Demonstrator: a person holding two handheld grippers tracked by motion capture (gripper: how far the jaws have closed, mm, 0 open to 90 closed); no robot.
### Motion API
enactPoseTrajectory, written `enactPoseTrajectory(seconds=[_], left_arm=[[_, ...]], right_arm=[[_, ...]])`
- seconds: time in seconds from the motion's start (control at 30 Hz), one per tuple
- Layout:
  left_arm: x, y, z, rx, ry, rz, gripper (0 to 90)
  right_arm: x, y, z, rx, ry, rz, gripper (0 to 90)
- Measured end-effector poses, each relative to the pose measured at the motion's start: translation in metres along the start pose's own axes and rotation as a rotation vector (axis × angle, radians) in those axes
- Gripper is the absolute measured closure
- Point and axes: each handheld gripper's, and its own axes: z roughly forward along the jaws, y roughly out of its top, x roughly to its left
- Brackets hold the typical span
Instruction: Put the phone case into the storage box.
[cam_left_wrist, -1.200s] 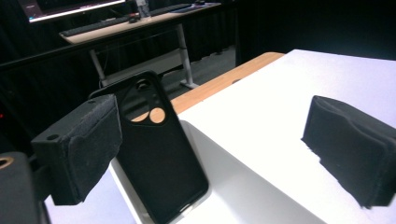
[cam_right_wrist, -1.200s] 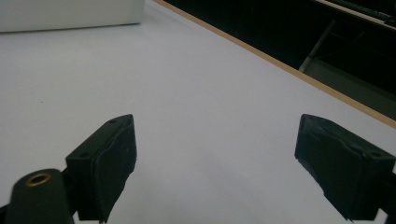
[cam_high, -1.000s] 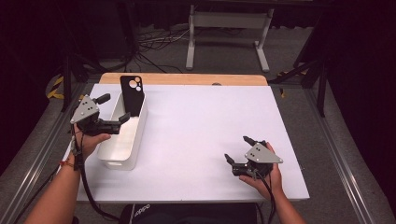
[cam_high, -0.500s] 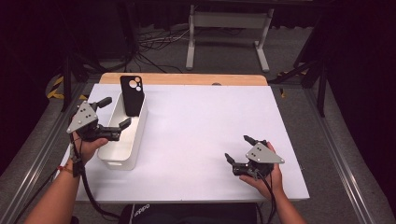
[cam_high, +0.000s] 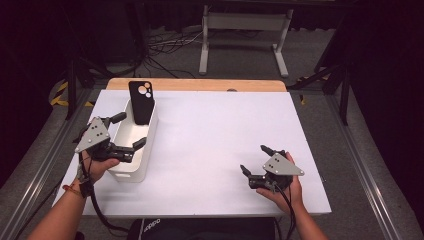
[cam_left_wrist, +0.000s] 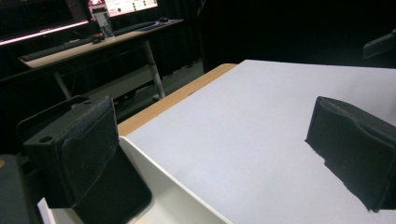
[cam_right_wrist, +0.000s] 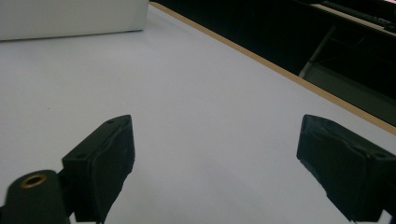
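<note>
A black phone case (cam_high: 141, 101) stands upright at the far end of a white bin (cam_high: 146, 150) on the left of the table, camera holes at its top. My left gripper (cam_high: 131, 131) hovers open over the bin's near half, a short way in front of the case, with nothing between its jaws. In the left gripper view my left gripper (cam_left_wrist: 210, 140) is wide open, with the case's dark edge (cam_left_wrist: 116, 196) low behind the left jaw and the bin's rim (cam_left_wrist: 173, 184) below. My right gripper (cam_high: 253, 159) rests open and empty near the table's front right, wide open in its own view (cam_right_wrist: 215, 154).
The white table top (cam_high: 225, 130) has a wooden strip (cam_high: 200, 84) along its far edge. The bin's white wall (cam_right_wrist: 70, 18) appears far off in the right gripper view. Metal stand legs (cam_high: 240, 30) and cables lie on the floor behind the table.
My left gripper has drawn back from the phone case toward the near end of the bin, staying open. The case stays standing in the bin. The right gripper has not moved.
</note>
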Motion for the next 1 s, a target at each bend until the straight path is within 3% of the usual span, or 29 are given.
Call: enactPoseTrajectory(seconds=[0.37,1.0], left_arm=[[-0.020,0.003,-0.002,-0.006,-0.027,0.033,3.2],[-0.048,0.003,0.002,0.007,-0.078,0.042,3.2]], right_arm=[[0.001,0.001,0.000,-0.002,0.006,0.004,12.3],[0.001,0.001,-0.003,-0.006,0.008,0.006,12.3]])
